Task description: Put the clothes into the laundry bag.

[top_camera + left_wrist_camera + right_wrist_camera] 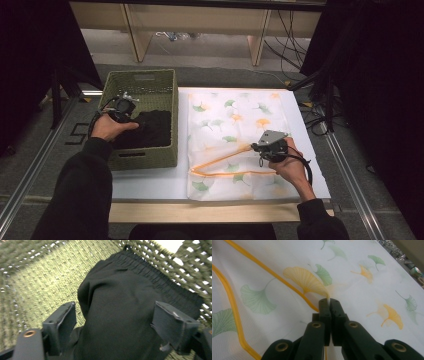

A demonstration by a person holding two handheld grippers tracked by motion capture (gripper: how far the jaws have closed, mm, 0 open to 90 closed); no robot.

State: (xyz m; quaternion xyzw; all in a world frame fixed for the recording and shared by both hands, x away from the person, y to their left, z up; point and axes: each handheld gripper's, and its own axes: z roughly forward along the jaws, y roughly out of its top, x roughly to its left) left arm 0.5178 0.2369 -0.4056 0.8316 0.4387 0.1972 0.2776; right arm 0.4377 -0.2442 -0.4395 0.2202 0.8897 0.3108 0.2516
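A black garment (152, 127) lies bunched inside a green woven basket (167, 87) at the left of the table. My left gripper (122, 107) reaches down into the basket. In the left gripper view its jaws stand wide on either side of the black garment (120, 315), and the pads are not pressing on it, so my left gripper (115, 308) is open. A white bag (235, 120) printed with green and yellow leaves lies flat to the right. It has an orange zip line (220, 160). My right gripper (252, 146) (329, 301) is shut on a pinch of the bag's fabric (287, 290).
The basket and the bag rest on a white board (150, 182) with a wooden front edge (200, 212). Dark curtains flank both sides. Cables (320, 115) lie on the floor past the right edge. The basket's walls (37, 285) close in around my left gripper.
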